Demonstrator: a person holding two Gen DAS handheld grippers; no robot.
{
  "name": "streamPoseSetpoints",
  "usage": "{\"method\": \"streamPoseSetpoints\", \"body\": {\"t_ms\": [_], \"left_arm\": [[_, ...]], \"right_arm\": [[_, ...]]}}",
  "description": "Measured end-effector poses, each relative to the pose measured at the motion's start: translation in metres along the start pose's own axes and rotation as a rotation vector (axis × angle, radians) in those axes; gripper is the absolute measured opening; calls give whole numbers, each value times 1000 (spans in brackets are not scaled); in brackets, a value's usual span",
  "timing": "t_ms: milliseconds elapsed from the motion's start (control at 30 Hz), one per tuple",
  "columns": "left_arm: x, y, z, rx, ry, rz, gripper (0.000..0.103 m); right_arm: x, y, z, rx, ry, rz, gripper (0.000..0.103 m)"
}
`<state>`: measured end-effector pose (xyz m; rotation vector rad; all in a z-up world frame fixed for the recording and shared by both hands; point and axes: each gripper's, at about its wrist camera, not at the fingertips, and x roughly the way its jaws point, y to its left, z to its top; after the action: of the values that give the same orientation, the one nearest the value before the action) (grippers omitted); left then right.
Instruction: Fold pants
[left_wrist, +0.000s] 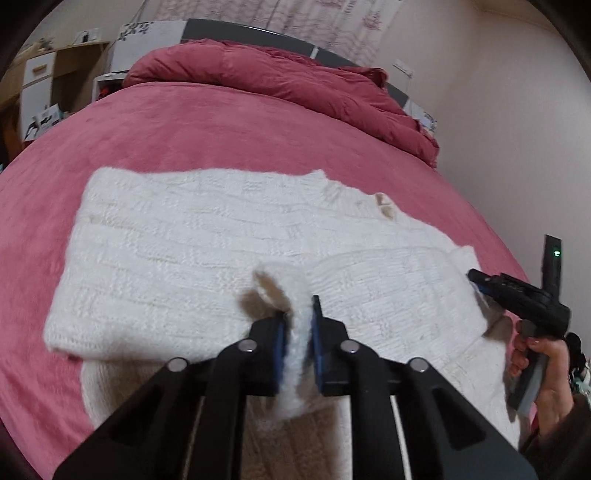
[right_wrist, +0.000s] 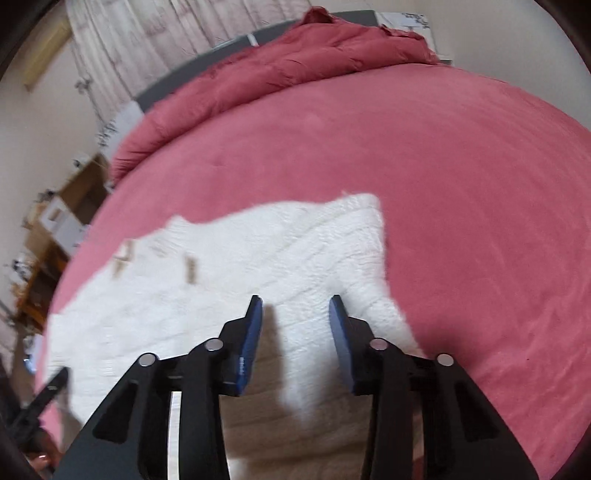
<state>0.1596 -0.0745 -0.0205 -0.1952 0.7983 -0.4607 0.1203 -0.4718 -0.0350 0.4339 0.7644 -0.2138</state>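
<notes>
Two hand-held grippers work the white pants (left_wrist: 207, 236) on the bed (left_wrist: 184, 133): my left hand-held gripper (left_wrist: 298, 325) pinches a raised edge for folding, my right hand-held gripper (right_wrist: 295, 306) hovers spread, gripping nothing.

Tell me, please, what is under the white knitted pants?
Under the white knitted pants lies the pink bed cover, visible all around them. The part of the cover directly beneath the pants is hidden.

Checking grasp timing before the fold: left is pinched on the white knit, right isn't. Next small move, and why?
Probably close the right gripper on the edge under it. The left gripper already pinches a raised fold of the white knit pants, while the right's pads stand apart above the fabric, gripping nothing. Lifting one-sided would likely skew the fold on the pink bed.
</notes>
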Motion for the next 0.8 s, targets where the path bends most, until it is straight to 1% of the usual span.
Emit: {"method": "streamPoseSetpoints", "body": {"t_ms": [67, 100, 167, 200, 233, 267, 300, 333, 367, 400, 433, 467, 500, 533, 567, 600, 633, 700, 733, 800], "left_arm": [[-11, -6, 8, 35, -37, -4, 8], [-18, -7, 14, 45, -72, 1, 8], [-27, -6, 20, 32, -109, 1, 8], [-25, -3, 21, 18, -109, 5, 8], [-20, -1, 21, 18, -93, 19, 8], [-12, 2, 18, 28, -73, 42, 8], [-5, 4, 13, 38, -54, 68, 12], [4, 8, 7, 32, -30, 96, 21], [7, 13, 2, 18, -32, 86, 21], [2, 17, -1, 0, -51, 59, 23], [1, 19, -1, -9, -51, 54, 28], [0, 18, -1, -7, -45, 54, 31], [-3, 15, -3, 26, -34, 73, 34], [-3, 10, -4, 61, -30, 95, 43], [-6, 5, -7, 98, -27, 128, 50], [-9, 3, -10, 130, -23, 163, 66], [-14, 1, -15, 155, -13, 204, 75], [-24, 2, -28, 177, 2, 227, 75], [-30, 4, -34, 176, 11, 226, 79], [-41, 9, -45, 151, 39, 232, 81]], "right_arm": [[-6, -2, 3, 20, -31, 16, 37], [-9, -3, 3, 18, -43, 21, 37], [-6, -2, 2, 16, -42, 13, 37], [-3, -4, 1, 16, -29, 14, 37], [7, 3, 2, 11, -23, 7, 37], [9, 3, 0, -1, -23, -1, 37], [7, 5, -2, -17, -26, -10, 37], [7, 7, -3, -22, -25, -14, 37], [6, 8, -2, -20, -26, -14, 37], [6, 7, -3, -14, -30, -13, 37], [6, 5, -2, 0, -37, -12, 37], [5, 5, -2, 13, -44, -19, 37], [4, 6, 1, 26, -53, -33, 37], [0, 4, 1, 40, -64, -50, 37], [-4, 2, 0, 51, -64, -50, 37], [-7, 0, 0, 64, -61, -36, 37], [-14, -2, -1, 75, -64, -20, 37], [-27, -2, -6, 68, -74, -23, 48], [-34, -2, -9, 55, -74, -34, 55], [-44, -5, -15, 51, -63, -40, 56]]}}
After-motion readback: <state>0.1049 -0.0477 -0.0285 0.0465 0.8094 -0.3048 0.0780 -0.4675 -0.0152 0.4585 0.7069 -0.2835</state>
